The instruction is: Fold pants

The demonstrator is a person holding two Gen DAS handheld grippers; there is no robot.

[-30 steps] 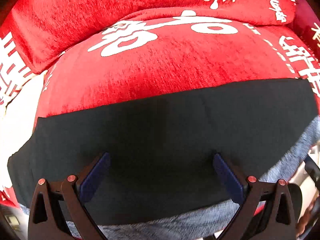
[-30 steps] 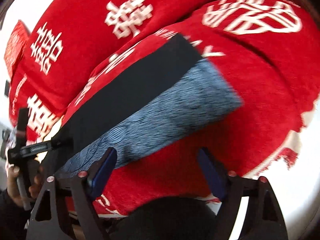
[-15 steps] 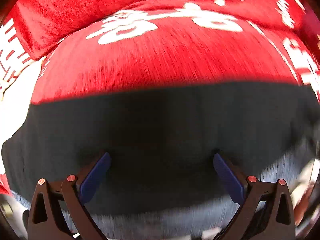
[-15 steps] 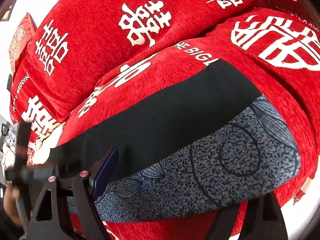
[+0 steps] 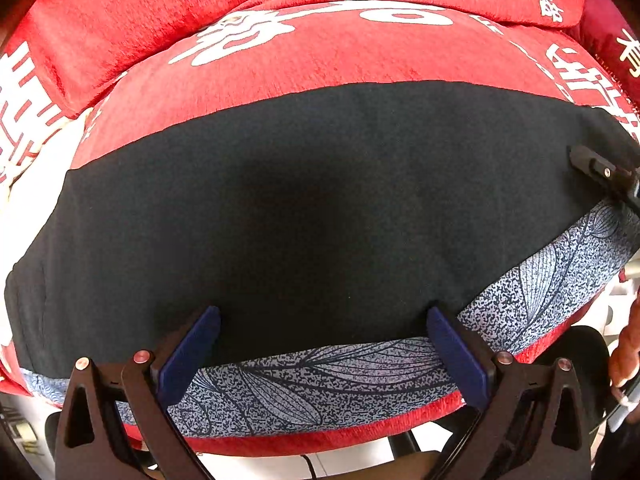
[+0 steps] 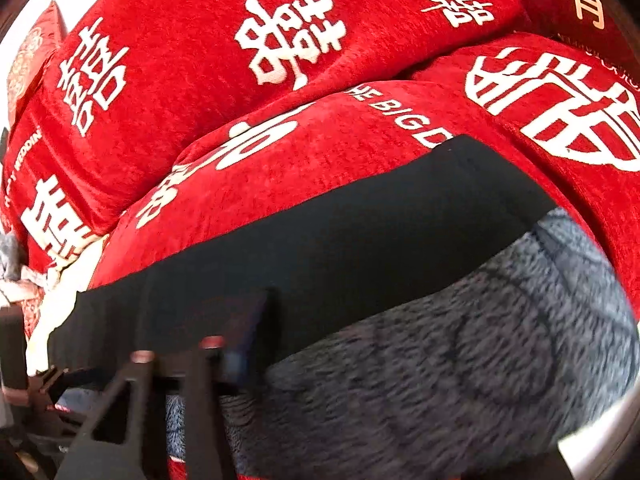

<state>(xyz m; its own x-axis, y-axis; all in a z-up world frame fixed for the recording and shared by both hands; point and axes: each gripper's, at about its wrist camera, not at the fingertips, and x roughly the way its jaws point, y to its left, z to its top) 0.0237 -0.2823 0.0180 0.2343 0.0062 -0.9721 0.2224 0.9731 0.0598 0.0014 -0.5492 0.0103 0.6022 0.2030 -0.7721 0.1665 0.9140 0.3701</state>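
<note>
The pants [image 5: 320, 208] lie flat across a red sofa seat cushion [image 5: 320, 52]. They are black with a grey leaf-patterned band [image 5: 320, 384] along the near edge. My left gripper [image 5: 324, 344] is open, its blue pads [image 5: 188, 352] just above the near edge of the pants, holding nothing. In the right wrist view the pants [image 6: 340, 240] fill the lower frame; only my right gripper's left finger [image 6: 248, 344] shows, blurred, and the grey band [image 6: 460, 360] covers where the right finger would be. The right gripper's tip [image 5: 596, 168] shows at the pants' right end.
Red back cushions with white characters [image 6: 280, 40] stand behind the seat. The seat's front edge [image 5: 320, 440] is right below the left gripper, with pale floor beneath. A hand [image 5: 624, 352] shows at the far right. Another red cushion [image 6: 560, 120] lies to the right.
The right gripper has moved in close over the pants' right end, and its right finger is now hidden by the grey band. The left gripper has stayed at the near edge, still open.
</note>
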